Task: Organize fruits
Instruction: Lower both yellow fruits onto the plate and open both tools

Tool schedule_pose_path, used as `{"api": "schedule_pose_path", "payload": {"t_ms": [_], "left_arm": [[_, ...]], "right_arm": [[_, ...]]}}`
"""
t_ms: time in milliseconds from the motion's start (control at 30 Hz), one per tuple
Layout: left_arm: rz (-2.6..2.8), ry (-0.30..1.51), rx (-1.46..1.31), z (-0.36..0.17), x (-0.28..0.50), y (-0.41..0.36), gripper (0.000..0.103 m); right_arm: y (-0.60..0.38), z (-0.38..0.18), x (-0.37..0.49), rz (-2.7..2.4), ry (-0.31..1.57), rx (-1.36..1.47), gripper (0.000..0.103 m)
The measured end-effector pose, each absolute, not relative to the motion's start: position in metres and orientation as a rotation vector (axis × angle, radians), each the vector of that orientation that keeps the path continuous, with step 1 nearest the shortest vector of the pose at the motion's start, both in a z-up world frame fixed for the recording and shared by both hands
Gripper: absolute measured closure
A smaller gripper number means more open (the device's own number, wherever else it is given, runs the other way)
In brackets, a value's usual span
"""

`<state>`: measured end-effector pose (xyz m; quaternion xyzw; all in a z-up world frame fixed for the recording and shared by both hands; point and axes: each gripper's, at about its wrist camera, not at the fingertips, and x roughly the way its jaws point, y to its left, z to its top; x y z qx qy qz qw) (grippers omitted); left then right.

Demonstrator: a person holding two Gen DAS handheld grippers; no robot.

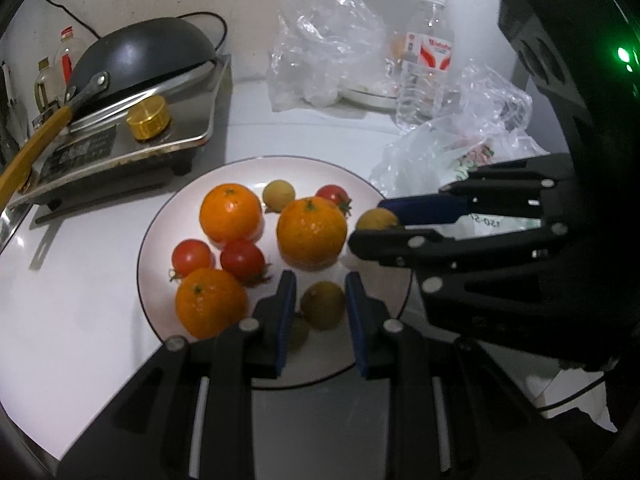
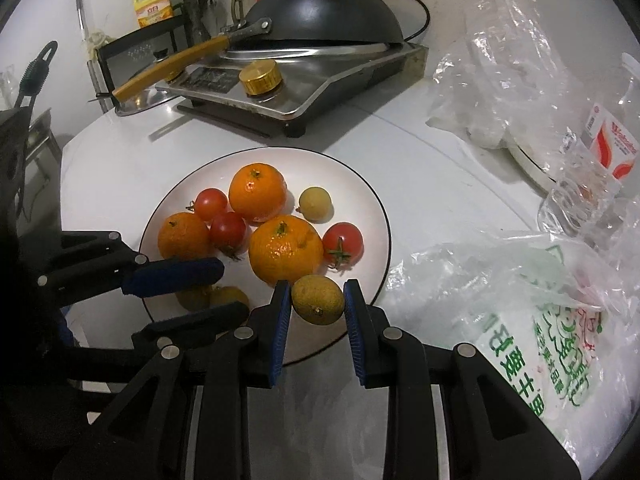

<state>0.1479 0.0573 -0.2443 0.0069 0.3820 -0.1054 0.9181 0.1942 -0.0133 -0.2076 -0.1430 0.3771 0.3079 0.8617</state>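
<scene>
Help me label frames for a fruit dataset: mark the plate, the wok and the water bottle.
plate (image 2: 360,184): right wrist view, bare white inside near the far rim.
wok (image 2: 332,12): right wrist view, middle of its dark upturned bowl.
water bottle (image 1: 428,60): left wrist view, on its red and white label.

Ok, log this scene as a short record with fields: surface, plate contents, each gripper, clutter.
surface: white table
plate: three mandarins, three cherry tomatoes, loose longans
left gripper: fingers closed on a longan over the plate's near part
right gripper: fingers closed on another longan over the plate's near rim
behind: black wok on a tabletop stove
right side: plastic bags, water bottle
</scene>
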Motion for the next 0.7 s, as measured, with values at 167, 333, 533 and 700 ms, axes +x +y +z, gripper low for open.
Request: {"api": "schedule_pose_path", "payload": {"t_ms": [167,333,533,700], "left_arm": [[-0.213,0.791,0.008,-0.244,0.150,0.059,0.076],[-0.208,0.790,0.011,-0.242,0.149,0.058,0.076],[-0.178,0.769,0.008,-0.234,0.143,0.061,0.076],[-0.171,0.748,0.013,-0.225,0.135,0.057,0.074]], "right_arm": [[-0.013,-0.208,0.197,0.645,0.795,-0.287,0.074],[-0.015,-0.205,0.196,0.638,0.794,-0.276,0.074],[-0.024,-0.198,0.190,0.622,0.772,-0.263,0.073],[-0.034,-0.189,0.178,0.608,0.746,-0.257,0.073]]}}
